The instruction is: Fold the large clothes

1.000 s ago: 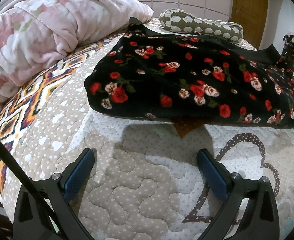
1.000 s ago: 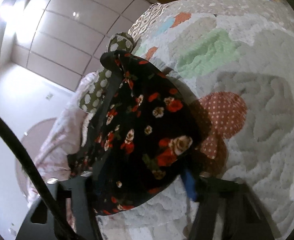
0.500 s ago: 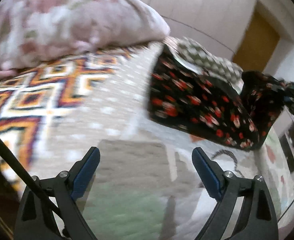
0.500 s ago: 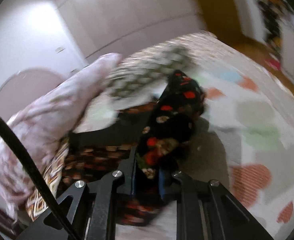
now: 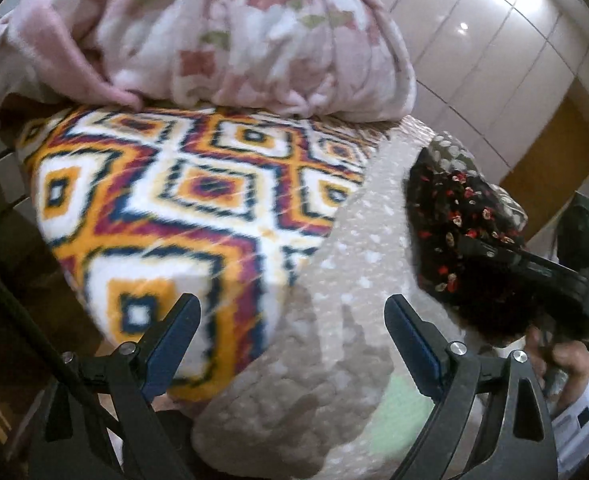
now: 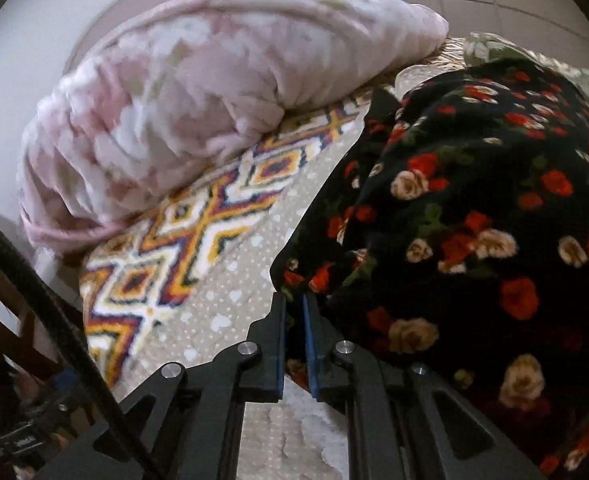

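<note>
The black floral garment (image 6: 474, 216) lies folded on the bed at the right of the right wrist view. My right gripper (image 6: 293, 308) is shut on its near left edge, with cloth pinched between the blue pads. In the left wrist view the garment (image 5: 454, 220) sits far right, with the right gripper's black body (image 5: 534, 276) over it. My left gripper (image 5: 290, 320) is open and empty above the quilt, to the left of the garment and apart from it.
A pink floral blanket (image 5: 222, 32) is heaped at the head of the bed on an orange diamond-patterned blanket (image 5: 166, 208). The beige dotted quilt (image 5: 334, 264) covers the bed. A spotted pillow (image 5: 454, 152) lies behind the garment. White wardrobe doors (image 5: 494, 52) stand beyond.
My right gripper has closed on the garment's edge and swung it over toward the pink blanket. My left gripper, still open, has turned left away from the garment.
</note>
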The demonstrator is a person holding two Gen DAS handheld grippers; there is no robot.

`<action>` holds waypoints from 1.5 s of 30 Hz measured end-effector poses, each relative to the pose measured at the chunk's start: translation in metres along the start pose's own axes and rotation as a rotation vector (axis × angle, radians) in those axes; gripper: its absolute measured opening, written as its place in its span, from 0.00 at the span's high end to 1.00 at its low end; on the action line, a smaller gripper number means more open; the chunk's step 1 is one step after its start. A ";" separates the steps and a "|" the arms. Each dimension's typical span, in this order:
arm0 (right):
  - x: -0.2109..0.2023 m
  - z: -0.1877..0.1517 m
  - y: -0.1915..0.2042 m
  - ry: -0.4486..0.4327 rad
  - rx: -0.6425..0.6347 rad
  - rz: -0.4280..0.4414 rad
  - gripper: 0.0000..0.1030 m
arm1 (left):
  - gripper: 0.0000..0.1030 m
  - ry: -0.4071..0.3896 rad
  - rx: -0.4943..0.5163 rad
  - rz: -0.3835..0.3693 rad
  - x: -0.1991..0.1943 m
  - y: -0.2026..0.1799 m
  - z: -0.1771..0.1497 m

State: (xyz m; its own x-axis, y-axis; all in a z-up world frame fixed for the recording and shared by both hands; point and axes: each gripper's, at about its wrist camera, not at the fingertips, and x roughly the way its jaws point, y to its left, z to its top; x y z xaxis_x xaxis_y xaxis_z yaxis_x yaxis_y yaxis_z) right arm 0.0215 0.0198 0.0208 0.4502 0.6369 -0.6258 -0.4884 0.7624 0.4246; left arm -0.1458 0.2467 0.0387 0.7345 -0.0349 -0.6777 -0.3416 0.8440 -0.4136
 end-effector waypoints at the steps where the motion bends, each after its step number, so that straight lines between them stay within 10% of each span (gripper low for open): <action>1: -0.011 0.000 -0.003 -0.009 0.013 0.017 0.83 | 0.10 0.003 0.014 -0.021 0.003 -0.008 0.004; 4: -0.054 -0.007 -0.009 -0.059 0.028 0.048 0.59 | 0.10 0.016 0.088 -0.082 0.013 -0.040 0.017; 12: -0.145 -0.034 -0.065 -0.174 0.099 -0.058 0.45 | 0.09 0.081 0.353 -0.236 0.068 -0.158 0.053; 17: -0.171 -0.053 -0.119 -0.209 0.232 -0.104 0.45 | 0.10 0.253 0.382 -0.354 0.135 -0.224 0.073; 18: -0.174 -0.057 -0.128 -0.213 0.254 -0.108 0.45 | 0.31 0.301 0.384 -0.363 0.148 -0.232 0.072; 19: -0.175 -0.060 -0.134 -0.213 0.268 -0.114 0.45 | 0.75 0.382 0.391 -0.359 0.166 -0.241 0.070; 20: -0.175 -0.062 -0.138 -0.211 0.280 -0.118 0.45 | 0.85 0.436 0.383 -0.356 0.176 -0.246 0.069; 27: -0.173 -0.051 -0.163 -0.239 0.309 -0.109 0.22 | 0.88 0.290 0.352 -0.363 0.125 -0.202 0.094; 39: -0.047 0.019 -0.198 -0.164 0.515 0.225 0.05 | 0.82 0.298 0.290 -0.331 0.162 -0.165 0.068; 45: -0.041 0.025 -0.200 -0.133 0.546 0.255 0.39 | 0.83 0.282 0.229 -0.319 0.154 -0.172 0.068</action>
State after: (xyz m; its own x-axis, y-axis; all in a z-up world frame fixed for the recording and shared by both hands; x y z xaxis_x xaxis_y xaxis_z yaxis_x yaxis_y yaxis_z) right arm 0.1196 -0.1555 -0.0219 0.4762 0.7887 -0.3888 -0.1550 0.5106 0.8457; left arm 0.0663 0.1331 0.0468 0.5828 -0.4285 -0.6904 0.0364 0.8625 -0.5047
